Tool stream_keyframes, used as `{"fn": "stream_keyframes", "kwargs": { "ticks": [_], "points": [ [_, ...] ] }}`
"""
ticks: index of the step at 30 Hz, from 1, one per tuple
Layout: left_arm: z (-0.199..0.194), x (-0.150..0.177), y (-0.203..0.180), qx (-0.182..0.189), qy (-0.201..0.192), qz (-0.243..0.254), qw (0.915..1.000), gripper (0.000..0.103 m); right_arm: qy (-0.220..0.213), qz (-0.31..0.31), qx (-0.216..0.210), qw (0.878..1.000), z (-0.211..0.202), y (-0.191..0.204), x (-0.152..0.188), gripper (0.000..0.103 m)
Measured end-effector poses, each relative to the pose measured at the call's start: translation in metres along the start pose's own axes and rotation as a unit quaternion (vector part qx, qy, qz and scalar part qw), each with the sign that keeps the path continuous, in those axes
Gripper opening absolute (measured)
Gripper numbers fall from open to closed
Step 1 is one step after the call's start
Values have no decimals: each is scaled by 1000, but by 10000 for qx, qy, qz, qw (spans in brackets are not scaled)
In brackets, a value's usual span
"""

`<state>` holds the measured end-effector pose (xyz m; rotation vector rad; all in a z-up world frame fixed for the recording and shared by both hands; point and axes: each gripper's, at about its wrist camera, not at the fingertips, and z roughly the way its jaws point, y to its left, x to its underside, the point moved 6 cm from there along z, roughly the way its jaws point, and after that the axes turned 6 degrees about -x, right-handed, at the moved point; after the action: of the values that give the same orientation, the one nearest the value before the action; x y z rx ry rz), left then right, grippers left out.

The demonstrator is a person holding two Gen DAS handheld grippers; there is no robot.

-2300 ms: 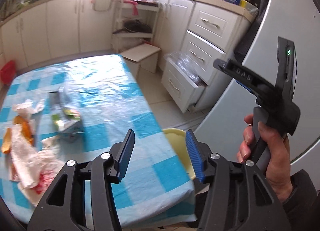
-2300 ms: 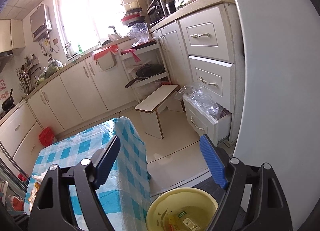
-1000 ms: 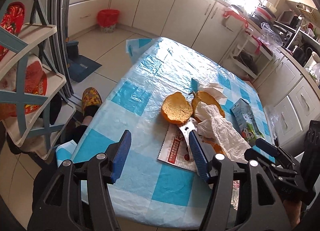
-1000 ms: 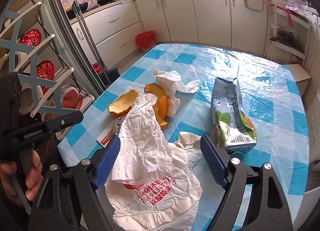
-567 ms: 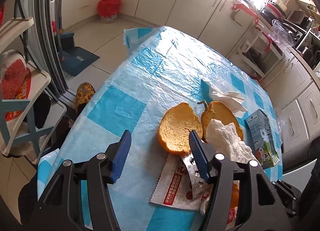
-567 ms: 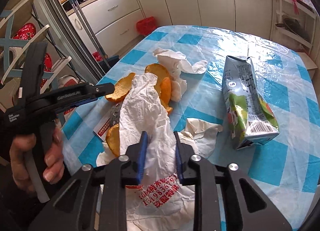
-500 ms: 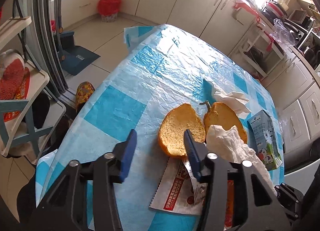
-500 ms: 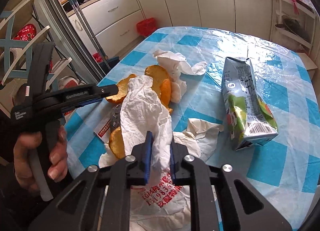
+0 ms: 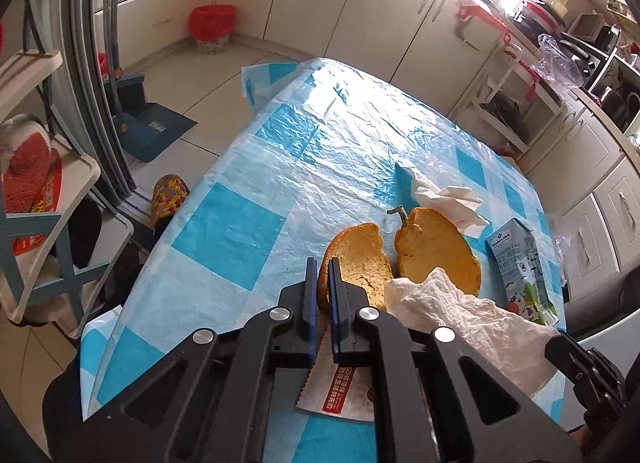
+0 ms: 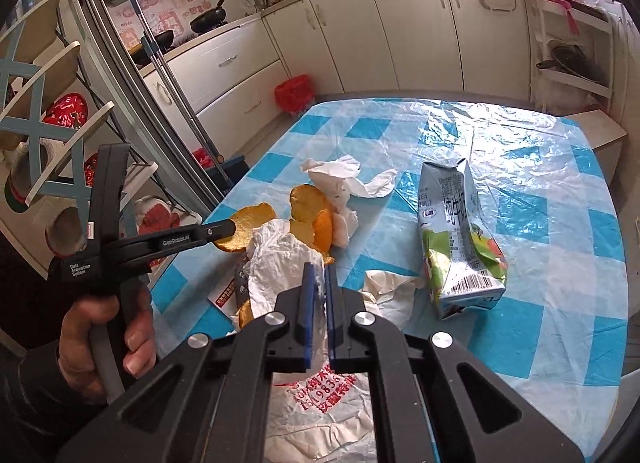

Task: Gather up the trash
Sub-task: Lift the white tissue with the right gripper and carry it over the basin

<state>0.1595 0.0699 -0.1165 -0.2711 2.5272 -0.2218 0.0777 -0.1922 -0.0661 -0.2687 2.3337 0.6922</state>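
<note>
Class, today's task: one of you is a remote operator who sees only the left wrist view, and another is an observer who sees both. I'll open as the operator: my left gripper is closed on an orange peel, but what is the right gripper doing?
Observer: The right gripper is shut on the white plastic bag, pinching a fold near its top.
Operator: I only see the top of the milk carton. Is it standing?
Observer: No. The milk carton lies on its side, with its barcode end toward the near table edge.
Operator: Is anything hidden behind the bag?
Observer: A crumpled tissue lies between the bag and the carton.
</note>
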Motion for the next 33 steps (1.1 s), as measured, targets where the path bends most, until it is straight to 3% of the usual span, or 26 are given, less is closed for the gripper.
{"fn": "stream_keyframes", "kwargs": {
  "ticks": [2,3,5,8,10,12,13,26,33],
  "points": [
    [-12,1,3,14,-59,-73,10000,5,110,40,-33,9999,5,0,1,9],
    [-16,2,4,28,-73,-106,9999,5,192,119,-30,9997,10,-2,2,34],
    [-25,5,7,65,-92,-150,9998,5,242,249,77,9994,15,-6,4,69],
    [-37,9,8,111,-97,-163,9998,5,397,115,99,9991,27,-2,7,66],
    [-43,12,10,144,-114,-154,9997,5,531,-22,99,9985,35,1,10,47],
    [-50,13,10,176,-150,-133,9996,5,672,-103,125,9976,41,3,14,11],
    [-54,13,11,193,-176,-125,9996,5,685,-96,125,9975,42,3,15,9],
    [-104,18,2,474,-522,5,9975,5,-775,29,-369,9963,-51,11,-7,6],
    [-133,26,-25,716,-699,266,9946,5,-1278,180,-162,9915,-95,-6,-6,6]
  ]
}}
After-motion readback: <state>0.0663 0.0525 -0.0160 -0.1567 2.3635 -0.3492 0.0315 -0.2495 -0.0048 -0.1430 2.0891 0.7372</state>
